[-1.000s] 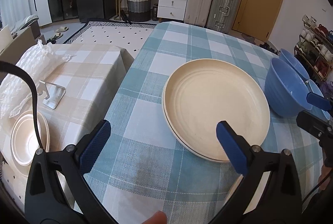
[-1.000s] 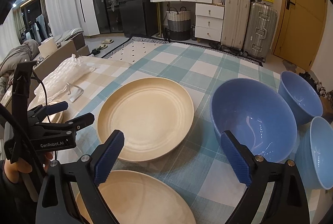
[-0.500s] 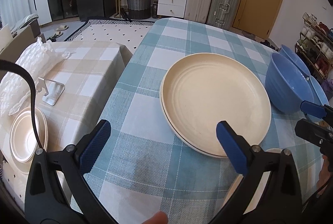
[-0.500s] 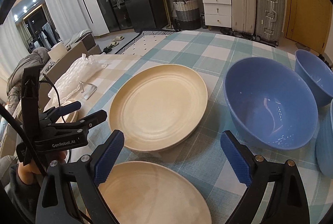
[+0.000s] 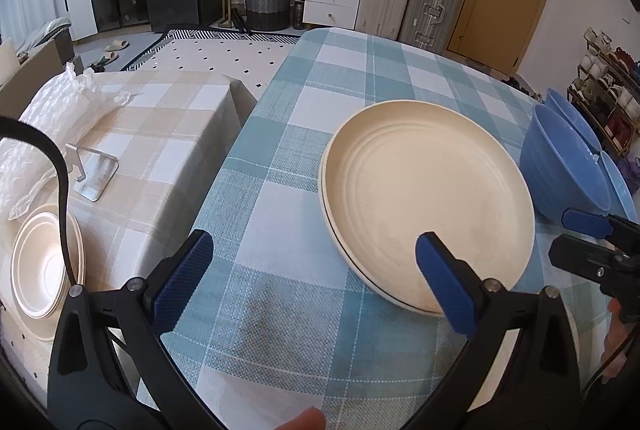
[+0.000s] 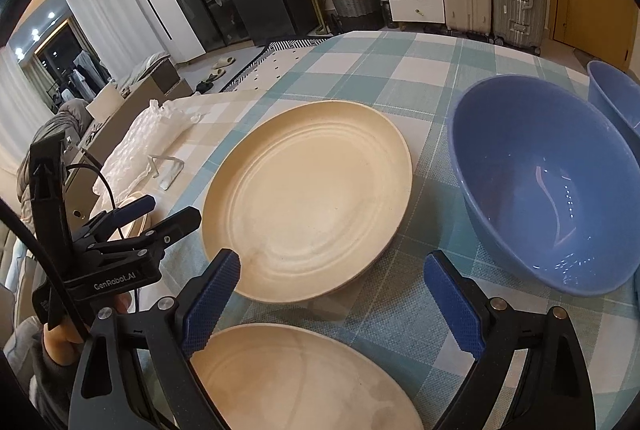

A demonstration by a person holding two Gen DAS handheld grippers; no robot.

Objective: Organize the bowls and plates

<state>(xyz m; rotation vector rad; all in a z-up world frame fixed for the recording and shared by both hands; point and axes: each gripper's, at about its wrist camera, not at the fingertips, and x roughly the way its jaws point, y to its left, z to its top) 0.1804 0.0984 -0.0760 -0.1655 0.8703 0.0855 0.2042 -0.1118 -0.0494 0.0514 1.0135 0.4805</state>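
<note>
On the counter with the blue checked cloth, the sorting looks partly done. Two cream plates seem already stacked near its middle: the plate stack shows a second rim under the top one in the left wrist view. A third, the loose plate, lies flat alone at the near edge, below the right hand-held gripper. The large blue bowl stands upright, mouth up, toward the right edge, with a second blue bowl just beyond it; a third edge shows there too, so nesting appears left. Being round, these have no long axis. Both the right and the left hand-held gripper hover spread wide, holding nothing.
</note>
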